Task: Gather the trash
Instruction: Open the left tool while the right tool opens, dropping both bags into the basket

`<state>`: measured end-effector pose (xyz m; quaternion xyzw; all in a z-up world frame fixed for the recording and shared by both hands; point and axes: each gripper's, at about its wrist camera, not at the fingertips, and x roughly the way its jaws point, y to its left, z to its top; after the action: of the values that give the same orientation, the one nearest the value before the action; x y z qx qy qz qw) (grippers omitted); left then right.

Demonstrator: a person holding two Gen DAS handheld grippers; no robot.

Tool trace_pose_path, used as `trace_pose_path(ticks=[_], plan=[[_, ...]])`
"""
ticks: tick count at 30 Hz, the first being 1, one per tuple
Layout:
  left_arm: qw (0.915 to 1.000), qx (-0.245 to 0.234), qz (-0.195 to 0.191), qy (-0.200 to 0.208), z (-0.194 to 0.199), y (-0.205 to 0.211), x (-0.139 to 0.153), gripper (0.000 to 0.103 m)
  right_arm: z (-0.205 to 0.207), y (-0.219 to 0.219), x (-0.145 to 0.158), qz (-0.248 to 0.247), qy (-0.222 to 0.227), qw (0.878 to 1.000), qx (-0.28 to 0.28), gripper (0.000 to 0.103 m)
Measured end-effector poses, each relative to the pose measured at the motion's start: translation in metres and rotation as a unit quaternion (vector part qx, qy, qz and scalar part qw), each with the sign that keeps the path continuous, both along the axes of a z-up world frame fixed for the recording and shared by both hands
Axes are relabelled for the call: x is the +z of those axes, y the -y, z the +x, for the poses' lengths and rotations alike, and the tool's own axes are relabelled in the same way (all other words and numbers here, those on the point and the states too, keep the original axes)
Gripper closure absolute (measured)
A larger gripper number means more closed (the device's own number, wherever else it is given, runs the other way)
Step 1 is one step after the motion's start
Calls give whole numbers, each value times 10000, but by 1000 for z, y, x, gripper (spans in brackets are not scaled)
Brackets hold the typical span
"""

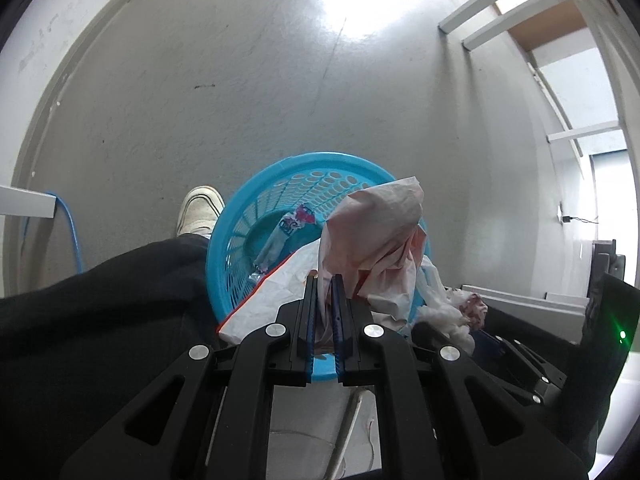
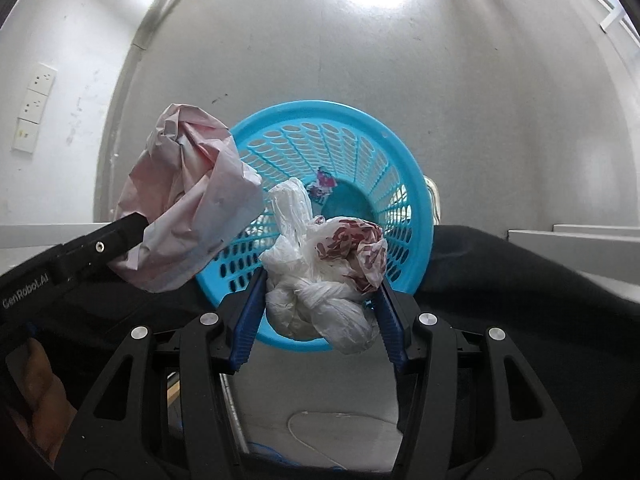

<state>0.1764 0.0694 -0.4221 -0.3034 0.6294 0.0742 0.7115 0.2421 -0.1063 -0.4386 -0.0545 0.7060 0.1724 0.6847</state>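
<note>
A round blue plastic basket [image 1: 280, 184] stands on the grey floor; it also shows in the right wrist view [image 2: 360, 152]. A printed wrapper [image 1: 280, 232] lies at its bottom. My left gripper [image 1: 325, 280] is shut on a crumpled pink paper bag [image 1: 380, 232] and holds it over the basket's near rim; the bag shows at the left of the right wrist view [image 2: 188, 204]. My right gripper [image 2: 322, 280] is shut on a knotted white plastic bag with red print [image 2: 320, 280], above the basket's near edge.
A white shoe [image 1: 200, 208] and a black trouser leg [image 1: 100, 300] are left of the basket. A blue cable [image 1: 70, 228] runs along the wall. White desk frames [image 1: 520, 12] stand at the far right. Wall sockets [image 2: 36, 108] are on the left.
</note>
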Motion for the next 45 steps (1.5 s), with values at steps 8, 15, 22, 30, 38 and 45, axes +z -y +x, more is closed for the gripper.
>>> trace_pose_path(ticks=[8, 15, 22, 30, 38, 45], plan=[[9991, 124, -145, -386, 18, -2, -27, 97, 15, -2, -29, -251, -292, 9992, -46, 54], [9983, 200, -236, -494, 21, -4, -35, 97, 17, -7, -42, -343, -416, 9985, -24, 53], [9988, 376, -294, -75, 23, -11, -20, 62, 19, -5, -43, -317, -388, 9987, -47, 39], [9996, 283, -88, -32, 20, -4, -9, 63, 11, -14, -31, -442, -84, 9988, 206, 39], [9991, 321, 205, 158, -5, -6, 18, 63, -6, -18, 6, -378, 490, 9966, 544, 34], [9923, 288, 732, 958, -30, -8, 69, 62, -20, -9, 41, -166, 800, 9953, 516, 33]])
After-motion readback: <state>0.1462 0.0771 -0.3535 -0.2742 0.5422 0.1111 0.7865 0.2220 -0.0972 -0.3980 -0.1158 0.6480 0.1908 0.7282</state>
